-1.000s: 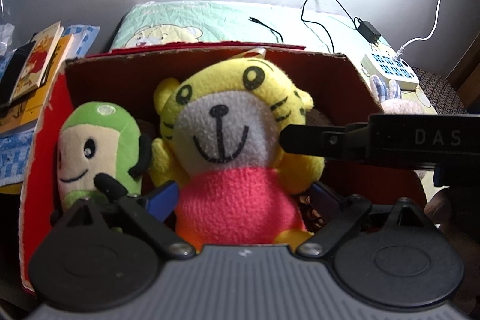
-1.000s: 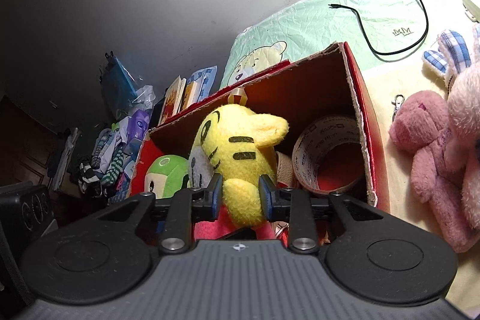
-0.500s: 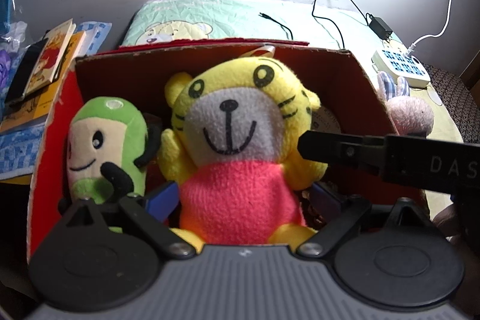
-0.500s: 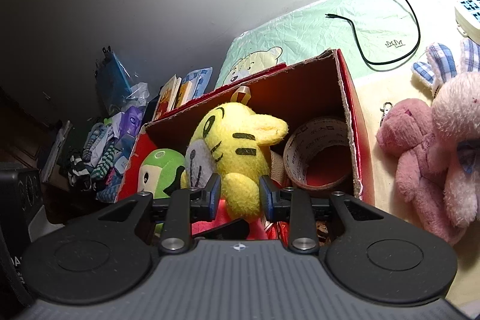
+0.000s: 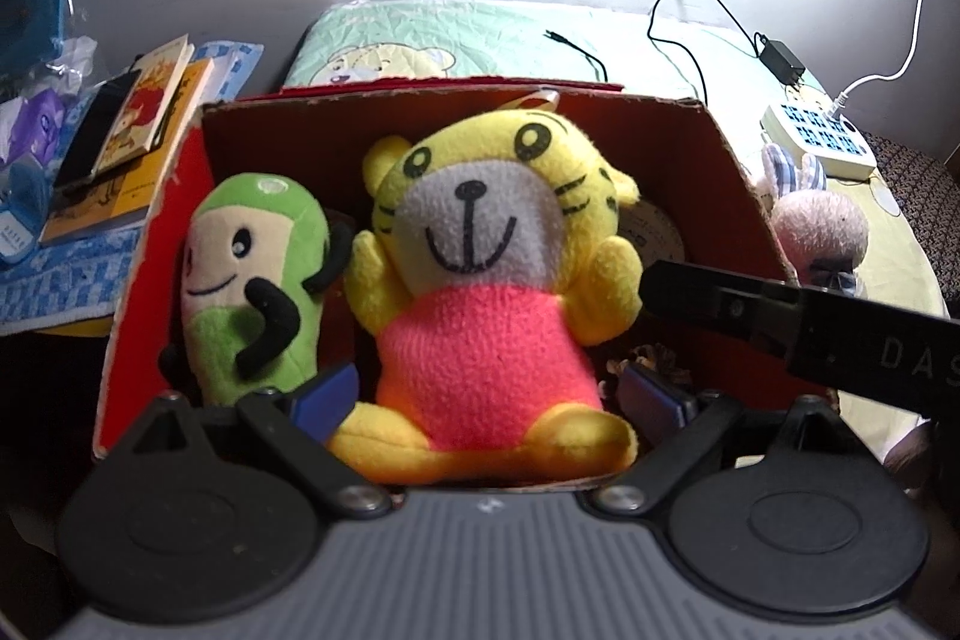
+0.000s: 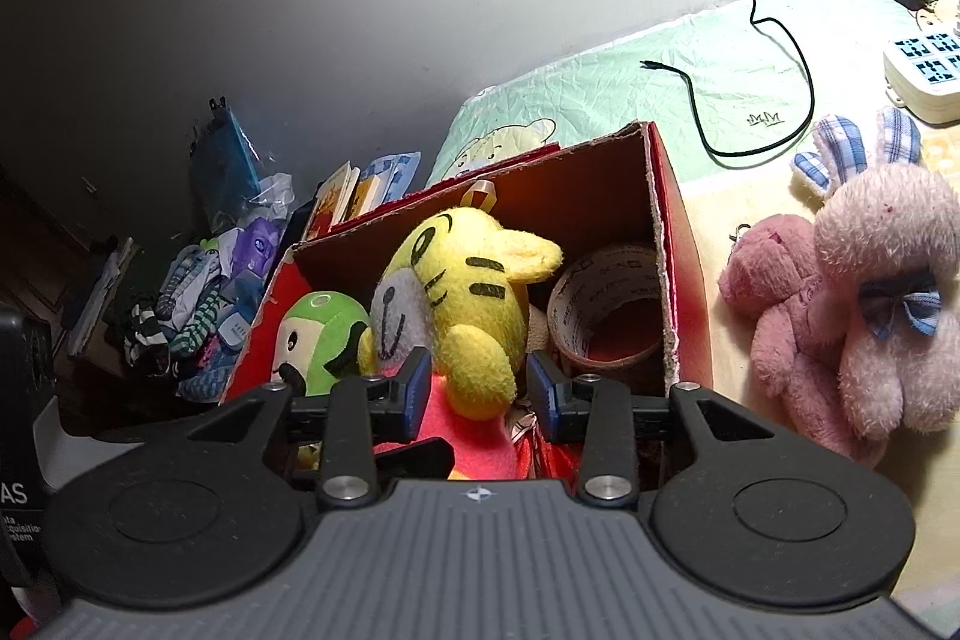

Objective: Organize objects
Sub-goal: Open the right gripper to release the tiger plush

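The right gripper (image 6: pixel 477 391) straddles one arm of the yellow tiger (image 6: pixel 474 292), jaws spread with a gap either side of the plush — no pinch. The left gripper (image 5: pixel 489 397) is spread wide as well, its blue pads flanking the tiger's pink belly (image 5: pixel 486 346) and feet without pressing in. The tiger sits upright in the middle of the red box (image 5: pixel 738 172), apparently just set there.

To finish the placing cleanly, both grippers would best draw straight back and up with jaws kept wide, so no pad snags the fleece and tips the toy; the right one has the arm between its fingers and should clear that first.

By count, in the box: one tiger, one green plush (image 5: pixel 252 280) at its side, touching it, and one tape roll (image 6: pixel 606 310) on the other side against the box wall. Outside, on the bed beyond that wall: two pink plush toys (image 6: pixel 840 310) lying together — likely next for the box. Further off: one power strip (image 5: pixel 819 139), one charger with black cable (image 6: pixel 780 58), and a few books (image 5: pixel 138 118) — too stacked for an exact count.
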Motion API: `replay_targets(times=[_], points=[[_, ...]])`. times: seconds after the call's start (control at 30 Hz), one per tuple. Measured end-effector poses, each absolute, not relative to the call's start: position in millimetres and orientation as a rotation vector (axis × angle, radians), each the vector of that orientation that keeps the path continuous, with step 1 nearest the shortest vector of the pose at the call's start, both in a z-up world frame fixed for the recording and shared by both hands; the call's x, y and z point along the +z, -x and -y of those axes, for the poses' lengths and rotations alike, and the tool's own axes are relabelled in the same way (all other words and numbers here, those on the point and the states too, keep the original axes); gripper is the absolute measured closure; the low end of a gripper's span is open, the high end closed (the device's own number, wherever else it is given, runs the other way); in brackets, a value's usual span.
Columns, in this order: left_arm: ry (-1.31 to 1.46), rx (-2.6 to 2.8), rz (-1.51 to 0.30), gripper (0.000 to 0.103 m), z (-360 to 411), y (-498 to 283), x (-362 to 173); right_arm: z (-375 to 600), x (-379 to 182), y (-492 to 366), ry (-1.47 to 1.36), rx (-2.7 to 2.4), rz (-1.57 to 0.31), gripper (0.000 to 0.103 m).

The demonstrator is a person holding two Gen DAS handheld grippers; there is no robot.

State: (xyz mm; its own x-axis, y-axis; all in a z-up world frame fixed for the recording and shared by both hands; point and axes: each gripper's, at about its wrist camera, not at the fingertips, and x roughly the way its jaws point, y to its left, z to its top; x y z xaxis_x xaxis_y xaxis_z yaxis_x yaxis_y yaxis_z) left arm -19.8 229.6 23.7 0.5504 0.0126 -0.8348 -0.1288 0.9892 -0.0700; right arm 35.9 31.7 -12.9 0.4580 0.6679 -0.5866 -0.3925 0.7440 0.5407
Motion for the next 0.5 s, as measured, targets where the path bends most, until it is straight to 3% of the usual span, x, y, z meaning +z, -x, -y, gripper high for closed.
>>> replay_targets(times=[0.5], points=[[0.101, 0.166, -0.964, 0.008, -200, 41, 39, -5, -2, -12, -0.332, 0.708, -0.833, 0.062]])
